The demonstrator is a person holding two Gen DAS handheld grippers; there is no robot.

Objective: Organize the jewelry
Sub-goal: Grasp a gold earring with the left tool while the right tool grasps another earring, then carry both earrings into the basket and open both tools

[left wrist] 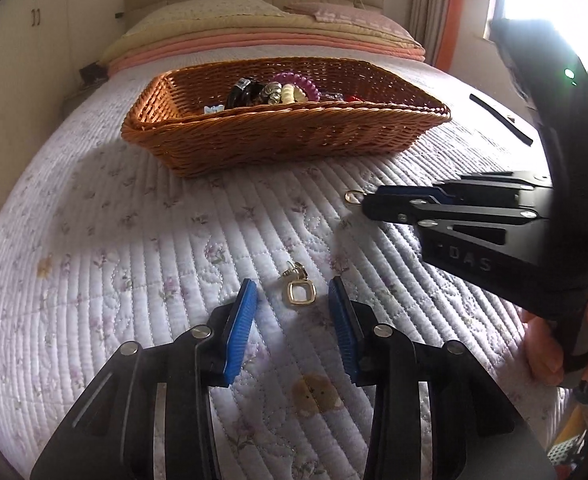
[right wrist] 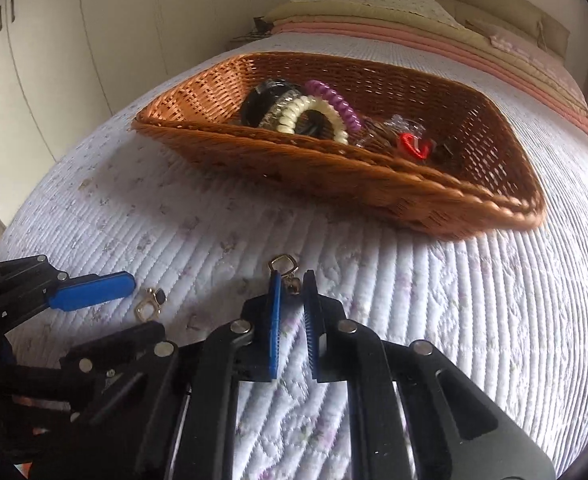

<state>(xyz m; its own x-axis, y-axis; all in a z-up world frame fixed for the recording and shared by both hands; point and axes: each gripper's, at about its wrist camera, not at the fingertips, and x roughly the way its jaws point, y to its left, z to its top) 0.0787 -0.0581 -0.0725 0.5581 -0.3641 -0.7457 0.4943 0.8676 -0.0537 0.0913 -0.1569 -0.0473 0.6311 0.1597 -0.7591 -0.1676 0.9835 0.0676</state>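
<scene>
Lying on the quilt: two gold earrings, both on the near part of the bed, short of the basket.
Left earring (left wrist: 297,286): flat on the quilt (left wrist: 133,240), between the tips of the left claw (left wrist: 292,302), touching neither pad.
Left claw: jaws wide apart, blue pads (left wrist: 241,320) on either side of the earring, low over the quilt.
Right earring (right wrist: 283,266): gold square loop sticking out past the tips of the right claw (right wrist: 292,286); in the left view it shows as a small ring (left wrist: 353,197) at the claw tip.
Right claw: jaws nearly together, pinching the right earring between the blue pads (right wrist: 274,312); a narrow gap remains behind the tips.
Basket (left wrist: 285,136): brown wicker, on the middle of the bed, beyond both claws.
In the basket: a black band (right wrist: 261,98), a cream coil tie (right wrist: 306,114), a purple coil tie (right wrist: 334,100) and a red clip (right wrist: 414,146), piled along its near side.
Bedding (left wrist: 253,28): folded pink and cream covers at the head end of the bed.
</scene>
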